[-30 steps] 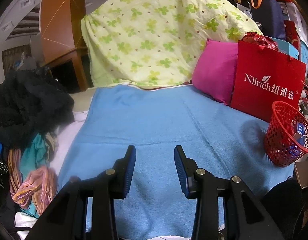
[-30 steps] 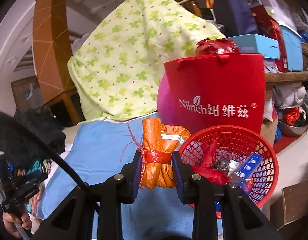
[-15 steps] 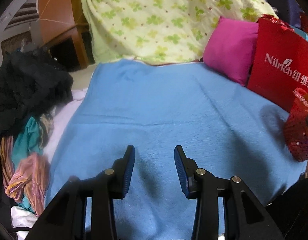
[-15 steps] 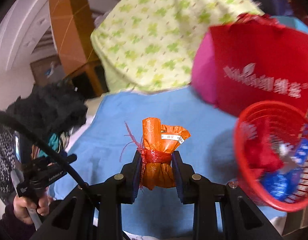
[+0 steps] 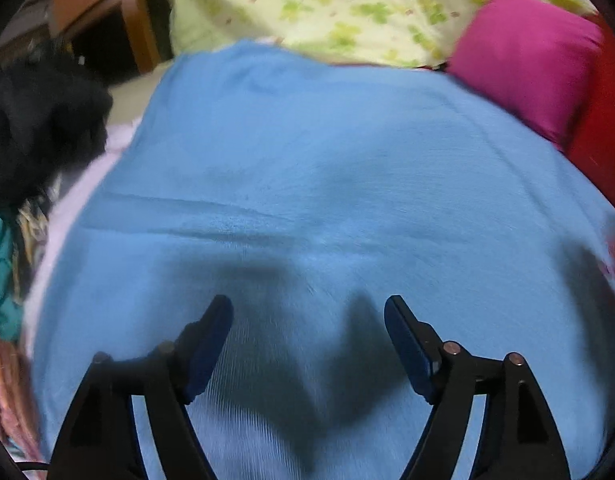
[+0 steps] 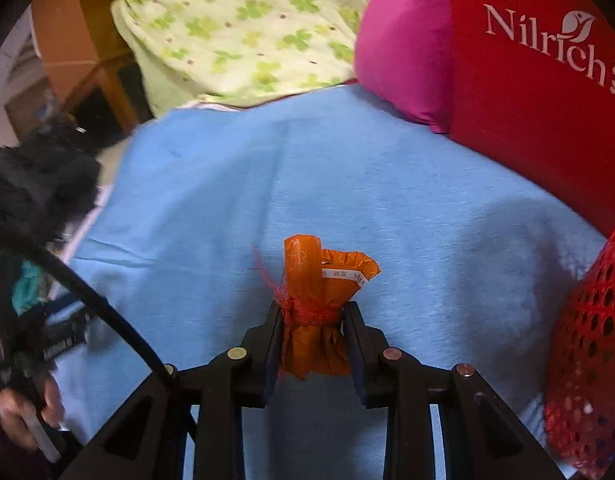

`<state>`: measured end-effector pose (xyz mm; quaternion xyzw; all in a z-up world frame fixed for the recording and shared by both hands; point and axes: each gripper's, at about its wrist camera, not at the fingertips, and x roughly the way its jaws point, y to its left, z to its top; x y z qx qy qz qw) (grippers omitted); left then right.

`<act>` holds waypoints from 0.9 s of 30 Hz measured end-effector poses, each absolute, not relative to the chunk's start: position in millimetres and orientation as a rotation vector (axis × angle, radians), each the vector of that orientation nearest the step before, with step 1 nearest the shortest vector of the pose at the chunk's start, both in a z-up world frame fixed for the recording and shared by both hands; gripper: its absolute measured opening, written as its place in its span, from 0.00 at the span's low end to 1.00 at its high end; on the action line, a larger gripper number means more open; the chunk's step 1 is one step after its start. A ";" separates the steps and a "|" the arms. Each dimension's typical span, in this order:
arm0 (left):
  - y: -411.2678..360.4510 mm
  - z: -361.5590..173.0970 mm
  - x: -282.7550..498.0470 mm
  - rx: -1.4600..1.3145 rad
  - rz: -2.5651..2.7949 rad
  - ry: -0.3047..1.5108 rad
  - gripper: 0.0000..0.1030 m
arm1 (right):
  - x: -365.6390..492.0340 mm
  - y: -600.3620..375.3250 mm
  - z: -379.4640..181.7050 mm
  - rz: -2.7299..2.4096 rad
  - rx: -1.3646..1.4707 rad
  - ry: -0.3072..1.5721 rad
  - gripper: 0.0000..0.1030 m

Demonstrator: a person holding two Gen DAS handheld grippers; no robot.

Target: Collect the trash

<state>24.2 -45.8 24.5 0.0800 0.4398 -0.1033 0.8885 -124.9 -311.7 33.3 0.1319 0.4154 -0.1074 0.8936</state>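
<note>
My right gripper [image 6: 312, 316] is shut on an orange wrapper bundle [image 6: 317, 284] tied with red string, held above the blue blanket [image 6: 347, 184]. The red mesh basket [image 6: 591, 344] stands at the right edge of the right wrist view, to the right of the bundle. My left gripper [image 5: 307, 312] is open and empty, low over the blue blanket [image 5: 327, 160]. Its view is blurred and shows no trash.
A red Nilrich paper bag [image 6: 539, 68] and a pink pillow [image 6: 399, 64] stand at the back right. A green flowered quilt [image 6: 243, 28] lies behind the blanket. Dark clothes [image 5: 35, 128] pile at the left. A wooden bed frame [image 6: 79, 48] is back left.
The right gripper with the bundle has swung left and down, so the basket has slid to the frame's right edge. The left gripper has dropped closer to the blanket and opened wider.
</note>
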 end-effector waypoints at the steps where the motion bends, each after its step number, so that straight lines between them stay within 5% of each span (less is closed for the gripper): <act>1: -44.5 19.8 33.5 0.153 -0.197 0.928 0.77 | -123.1 -312.5 29.2 -0.228 0.282 0.883 0.30; 5: -42.1 8.8 52.2 0.163 -0.104 0.919 1.00 | -120.0 -306.6 16.7 -0.229 0.255 0.944 0.30; 27: -33.7 5.3 51.6 0.141 -0.119 0.889 1.00 | -119.6 -316.4 16.2 -0.238 0.337 0.958 0.33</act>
